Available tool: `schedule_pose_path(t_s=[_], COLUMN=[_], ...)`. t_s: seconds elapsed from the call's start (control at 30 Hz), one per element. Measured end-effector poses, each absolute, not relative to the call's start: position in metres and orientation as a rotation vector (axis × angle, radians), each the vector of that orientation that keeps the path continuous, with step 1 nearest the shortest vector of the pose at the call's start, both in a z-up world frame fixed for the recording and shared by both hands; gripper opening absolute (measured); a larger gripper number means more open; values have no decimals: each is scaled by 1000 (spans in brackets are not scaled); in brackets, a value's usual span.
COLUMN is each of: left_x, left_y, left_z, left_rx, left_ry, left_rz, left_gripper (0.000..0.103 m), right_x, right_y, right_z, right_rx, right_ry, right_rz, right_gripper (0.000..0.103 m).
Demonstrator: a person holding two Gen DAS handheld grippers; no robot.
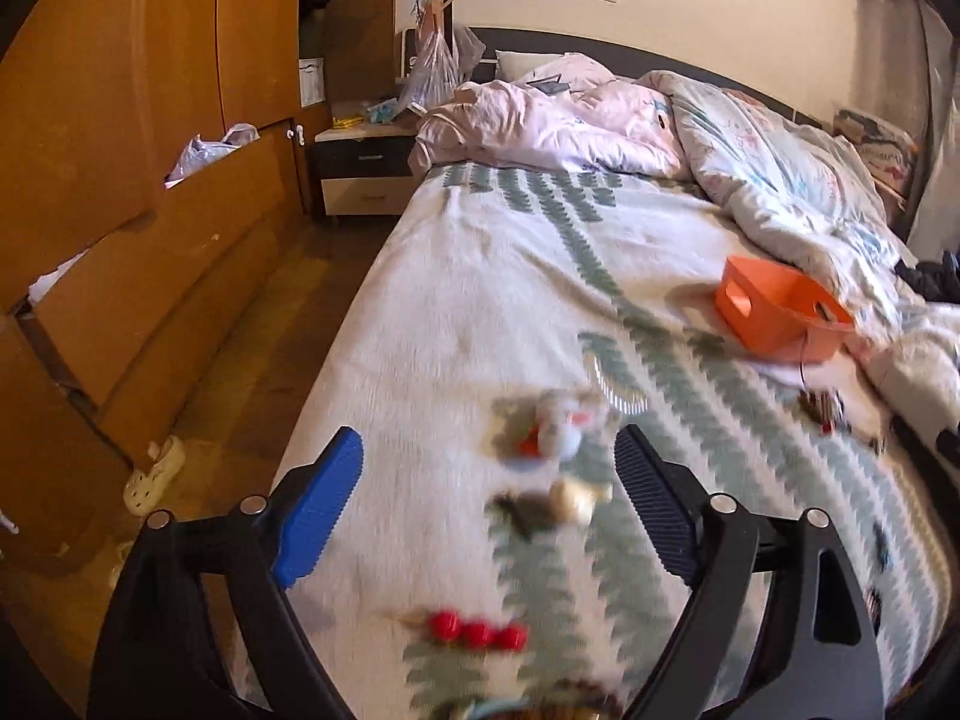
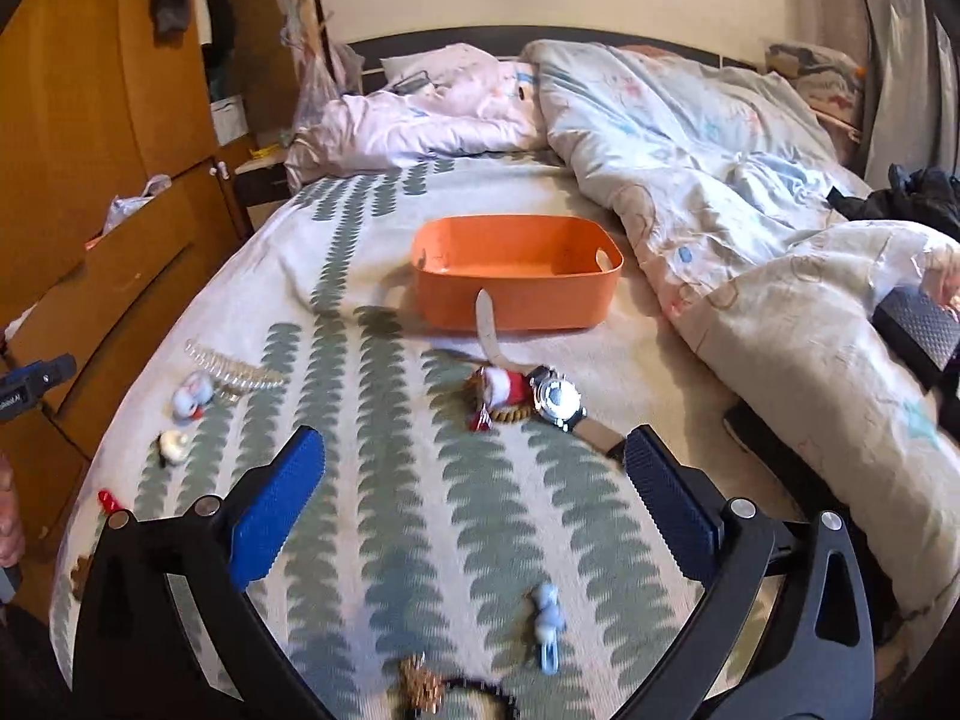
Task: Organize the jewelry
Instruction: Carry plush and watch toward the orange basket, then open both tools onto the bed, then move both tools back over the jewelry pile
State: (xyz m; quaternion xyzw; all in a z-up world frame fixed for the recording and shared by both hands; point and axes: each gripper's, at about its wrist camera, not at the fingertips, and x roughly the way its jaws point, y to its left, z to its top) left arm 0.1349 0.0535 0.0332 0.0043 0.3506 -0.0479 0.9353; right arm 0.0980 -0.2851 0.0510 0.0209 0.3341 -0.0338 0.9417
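With both the left hand-held gripper [image 1: 489, 462] and the right hand-held gripper [image 2: 474, 456] spread and empty, the wristwatch [image 2: 558, 399] is seen just ahead of the right one, lying diagonally on the bed [image 2: 390, 510] before the orange bin [image 2: 516, 288].

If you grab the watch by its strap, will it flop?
Probably. The wristwatch has a thin strap lying curved toward the orange bin, so it looks bendy. Its metal case likely makes that end heavier, so it may dangle downward.

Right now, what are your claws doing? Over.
Left claw open, empty. Right claw open, empty. Orange bin looks empty, jewelry scattered on bed; watch lies before bin. Path clear.
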Motion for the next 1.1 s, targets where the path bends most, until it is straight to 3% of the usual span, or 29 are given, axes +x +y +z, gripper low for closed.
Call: schedule_pose_path(t_s=[0.3, 0.57, 0.7, 0.77, 1.1], left_x=[57, 40, 34, 32, 35], left_y=[59, 65, 63, 60, 61], left_z=[4, -22, -33, -37, -53], left_rx=[120, 116, 139, 153, 160], left_ry=[727, 794, 810, 814, 869], left_rz=[-44, -28, -20, -20, -22], left_gripper=[86, 86, 86, 86, 86], right_x=[34, 7, 9, 9, 12], right_y=[-282, -278, -268, -267, -269], right_z=[26, 4, -8, -12, -27], right_rx=[65, 103, 31, 16, 5], right_ry=[717, 805, 850, 858, 911], right_rz=[-46, -117, -158, -169, -206], right_gripper=[100, 100, 97, 81, 80])
